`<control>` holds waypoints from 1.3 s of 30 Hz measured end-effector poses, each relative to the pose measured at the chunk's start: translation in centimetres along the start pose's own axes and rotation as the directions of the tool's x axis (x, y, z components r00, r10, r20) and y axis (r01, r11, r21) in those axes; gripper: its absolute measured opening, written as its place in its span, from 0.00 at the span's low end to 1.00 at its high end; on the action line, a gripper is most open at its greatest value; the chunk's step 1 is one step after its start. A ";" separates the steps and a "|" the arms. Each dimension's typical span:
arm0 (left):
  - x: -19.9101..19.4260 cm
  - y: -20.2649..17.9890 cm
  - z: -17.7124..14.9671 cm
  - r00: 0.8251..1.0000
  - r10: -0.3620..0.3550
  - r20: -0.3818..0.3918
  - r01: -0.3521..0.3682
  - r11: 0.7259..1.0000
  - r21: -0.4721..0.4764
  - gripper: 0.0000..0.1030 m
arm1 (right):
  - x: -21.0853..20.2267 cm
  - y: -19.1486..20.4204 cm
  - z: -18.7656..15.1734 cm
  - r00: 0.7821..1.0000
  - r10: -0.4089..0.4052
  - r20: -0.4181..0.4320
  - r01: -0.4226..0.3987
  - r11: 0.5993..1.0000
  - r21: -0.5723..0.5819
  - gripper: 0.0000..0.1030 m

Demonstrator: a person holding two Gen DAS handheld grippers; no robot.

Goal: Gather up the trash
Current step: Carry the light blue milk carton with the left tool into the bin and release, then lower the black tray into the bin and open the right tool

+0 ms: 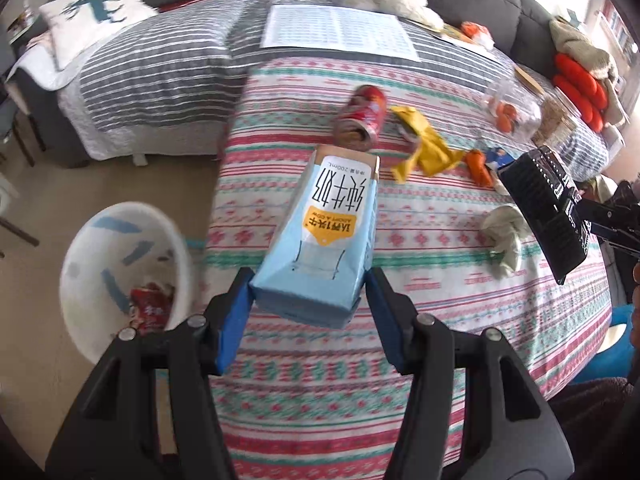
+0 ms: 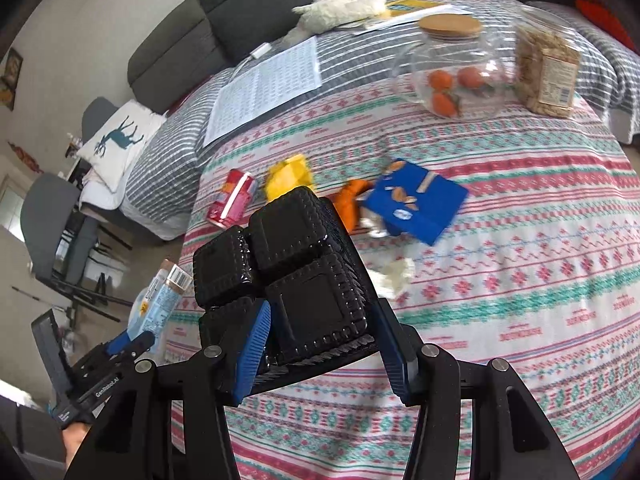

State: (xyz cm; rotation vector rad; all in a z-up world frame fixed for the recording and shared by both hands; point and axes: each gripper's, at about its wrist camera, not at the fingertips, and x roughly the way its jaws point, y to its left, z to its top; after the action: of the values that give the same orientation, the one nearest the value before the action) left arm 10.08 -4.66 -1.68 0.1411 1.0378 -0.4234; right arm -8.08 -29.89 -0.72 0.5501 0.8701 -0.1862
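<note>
The blue milk carton (image 1: 320,236) is clamped at its base in the left gripper (image 1: 310,298), lifted off the patterned surface (image 1: 440,344), presumably bound for the white bin (image 1: 120,280) beside it. The right gripper (image 2: 320,332) grasps a black biscuit tray (image 2: 296,264), likewise raised for disposal.

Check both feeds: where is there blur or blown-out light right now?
Left wrist view: the carton is sharp, the can and bin are smeared, and window light is blown out at top right. Right wrist view: the tray is crisp, the blue box and jar are blurred, and the edges bend.
</note>
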 end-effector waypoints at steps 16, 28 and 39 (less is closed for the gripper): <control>-1.8 11.7 -3.1 0.987 0.160 -0.008 -0.159 0.972 -0.174 0.57 | 6.0 10.4 -0.9 0.997 0.022 -0.078 -0.034 0.987 -0.159 0.52; 0.0 16.1 -3.9 0.961 0.274 -0.032 -0.275 0.943 -0.188 0.57 | 9.8 15.5 -2.1 0.991 0.030 -0.128 -0.055 0.978 -0.202 0.52; -0.9 18.6 -4.9 0.922 0.372 -0.104 -0.386 0.895 -0.223 0.97 | 12.0 18.9 -3.1 0.989 0.029 -0.147 -0.065 0.967 -0.245 0.52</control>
State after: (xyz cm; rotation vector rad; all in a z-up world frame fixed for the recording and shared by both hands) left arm 13.26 14.07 -4.94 0.1367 1.0816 0.0640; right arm 4.51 -11.43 -4.30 0.3507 1.0022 0.0072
